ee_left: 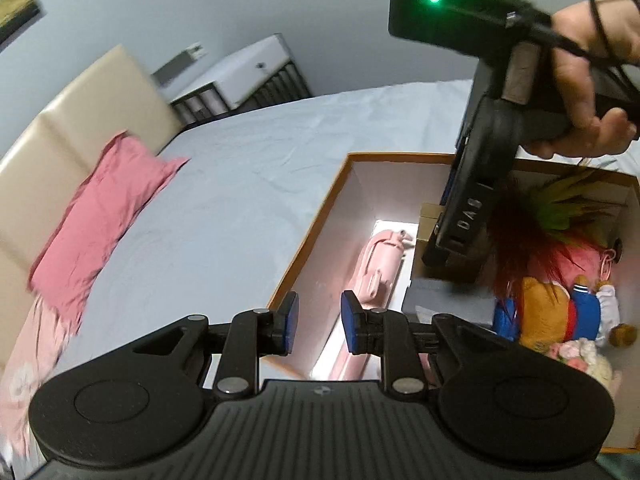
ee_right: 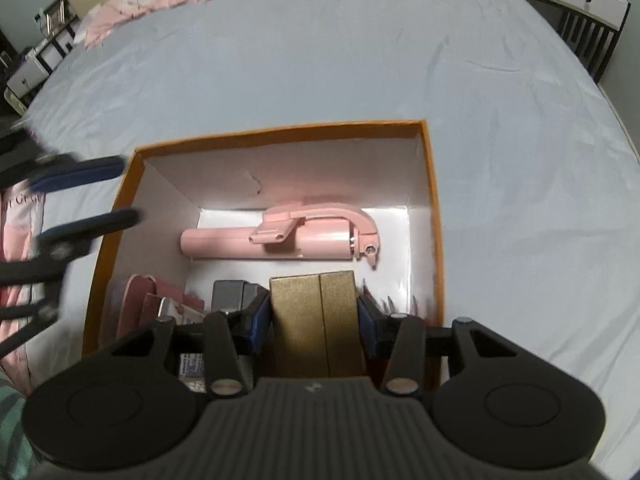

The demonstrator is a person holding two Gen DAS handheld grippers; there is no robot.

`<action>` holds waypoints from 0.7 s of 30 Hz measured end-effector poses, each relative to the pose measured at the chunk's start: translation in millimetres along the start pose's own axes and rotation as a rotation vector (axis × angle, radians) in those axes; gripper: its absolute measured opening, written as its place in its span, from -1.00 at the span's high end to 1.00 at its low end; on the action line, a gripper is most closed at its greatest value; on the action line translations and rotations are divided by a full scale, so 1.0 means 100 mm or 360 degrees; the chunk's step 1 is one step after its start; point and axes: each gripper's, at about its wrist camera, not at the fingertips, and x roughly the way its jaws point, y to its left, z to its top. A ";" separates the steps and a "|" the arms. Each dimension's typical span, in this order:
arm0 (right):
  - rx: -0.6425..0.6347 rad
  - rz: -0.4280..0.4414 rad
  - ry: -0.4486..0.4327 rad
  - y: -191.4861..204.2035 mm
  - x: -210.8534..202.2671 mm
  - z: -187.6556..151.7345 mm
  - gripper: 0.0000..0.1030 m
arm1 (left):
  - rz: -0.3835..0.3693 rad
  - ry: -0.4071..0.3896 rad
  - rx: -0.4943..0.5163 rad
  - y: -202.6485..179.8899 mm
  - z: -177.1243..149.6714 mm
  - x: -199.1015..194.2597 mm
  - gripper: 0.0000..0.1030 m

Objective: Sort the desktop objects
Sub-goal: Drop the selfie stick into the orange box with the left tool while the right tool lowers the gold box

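An orange-rimmed cardboard box [ee_right: 280,130] stands on the bed. A pink selfie stick [ee_right: 280,244] lies on its white floor. My right gripper [ee_right: 313,303] is shut on a gold box [ee_right: 316,340], its blue pads pressing on both sides, and holds it low over the near half of the cardboard box. My left gripper [ee_left: 320,312] hangs open over the cardboard box's left rim [ee_left: 312,236] with nothing between its pads; below it lies the selfie stick [ee_left: 378,272]. In the right wrist view the left gripper [ee_right: 128,191] shows blurred at the left edge.
A grey box [ee_left: 448,300], a plush doll [ee_left: 552,312] and a green and red artificial plant [ee_left: 560,208] fill the cardboard box's right part. A hand [ee_left: 592,80] holds the right gripper's body [ee_left: 476,184]. A pink pillow [ee_left: 100,220] lies on the pale sheet [ee_right: 320,60].
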 end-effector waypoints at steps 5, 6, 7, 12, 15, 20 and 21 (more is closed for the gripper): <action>0.0036 -0.0001 0.0077 0.06 0.05 0.05 0.08 | 0.0031 -0.0021 -0.0244 0.09 -0.15 -0.23 0.48; 0.0038 0.0000 0.0098 0.08 0.06 0.08 0.08 | 0.0030 -0.0020 -0.0290 0.10 -0.18 -0.27 0.48; 0.0041 -0.0001 0.0119 0.08 0.08 0.09 0.07 | 0.0037 -0.0019 -0.0327 0.10 -0.21 -0.30 0.48; 0.0088 -0.0015 0.0217 0.07 0.16 0.16 0.07 | 0.0052 -0.0004 -0.0466 0.11 -0.33 -0.39 0.49; 0.0105 -0.0013 0.0293 0.06 0.19 0.25 0.07 | 0.0053 -0.0013 -0.0557 0.12 -0.40 -0.47 0.49; 0.0098 -0.0035 0.0347 0.08 0.19 0.27 0.07 | 0.0057 -0.0020 -0.0595 0.10 -0.44 -0.53 0.48; 0.0095 -0.0040 0.0344 0.08 0.19 0.26 0.07 | 0.0058 -0.0016 -0.0596 0.10 -0.44 -0.53 0.48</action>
